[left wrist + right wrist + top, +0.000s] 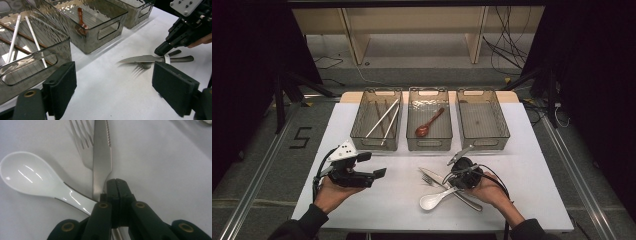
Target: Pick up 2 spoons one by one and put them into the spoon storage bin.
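— Your left gripper [374,165]?
— Jaws spread wide over bare desk [402,200], knife [140,59] lying well ahead.
— Your right gripper [116,185]?
— Jaws pressed together just above the knife's handle, white spoon [37,178] beside.

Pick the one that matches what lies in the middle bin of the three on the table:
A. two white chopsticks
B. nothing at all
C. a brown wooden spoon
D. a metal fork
C: the middle bin holds a brown wooden spoon, seen in the high view and also through the bin's clear wall in the left gripper view.
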Motion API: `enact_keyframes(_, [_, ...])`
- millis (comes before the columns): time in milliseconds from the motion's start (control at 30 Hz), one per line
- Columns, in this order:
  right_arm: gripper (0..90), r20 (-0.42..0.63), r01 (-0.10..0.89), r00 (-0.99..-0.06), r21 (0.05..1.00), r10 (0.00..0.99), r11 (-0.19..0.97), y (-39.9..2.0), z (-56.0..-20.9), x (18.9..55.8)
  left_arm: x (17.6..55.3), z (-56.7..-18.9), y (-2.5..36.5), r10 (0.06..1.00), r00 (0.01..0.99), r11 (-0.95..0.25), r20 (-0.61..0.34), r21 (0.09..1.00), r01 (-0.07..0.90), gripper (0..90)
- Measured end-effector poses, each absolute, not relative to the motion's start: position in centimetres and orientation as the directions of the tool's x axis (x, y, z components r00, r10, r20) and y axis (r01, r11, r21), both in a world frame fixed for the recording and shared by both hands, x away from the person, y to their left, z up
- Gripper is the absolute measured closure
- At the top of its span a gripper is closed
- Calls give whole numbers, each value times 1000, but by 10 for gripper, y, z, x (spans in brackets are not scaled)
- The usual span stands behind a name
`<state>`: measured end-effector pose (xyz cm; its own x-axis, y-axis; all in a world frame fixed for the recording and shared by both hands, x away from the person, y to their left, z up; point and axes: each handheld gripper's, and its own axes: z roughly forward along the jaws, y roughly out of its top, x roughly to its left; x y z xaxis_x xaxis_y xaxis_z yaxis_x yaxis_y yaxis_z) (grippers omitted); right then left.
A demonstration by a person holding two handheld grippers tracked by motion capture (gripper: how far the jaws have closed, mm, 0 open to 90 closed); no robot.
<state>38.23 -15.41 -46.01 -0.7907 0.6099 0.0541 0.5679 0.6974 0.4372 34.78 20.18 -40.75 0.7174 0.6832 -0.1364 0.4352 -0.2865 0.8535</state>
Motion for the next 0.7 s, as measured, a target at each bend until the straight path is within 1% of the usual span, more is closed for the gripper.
enact_keyframes(500, [900, 16, 556, -802, 384, 597, 737, -158, -453, 360, 347, -408, 200, 681, 720, -296, -131, 850, 435, 193])
enact_keyframes(633, [900, -1, 550, -802, 388, 597, 739, -159, -450, 355, 347, -407, 200, 677, 726, -306, -123, 849, 430, 194])
enact_keyframes(700, [900, 7, 544, -806, 399, 591, 738, -160, -447, 353, 348, -408, 199, 678, 724, -305, -125, 849, 432, 194])
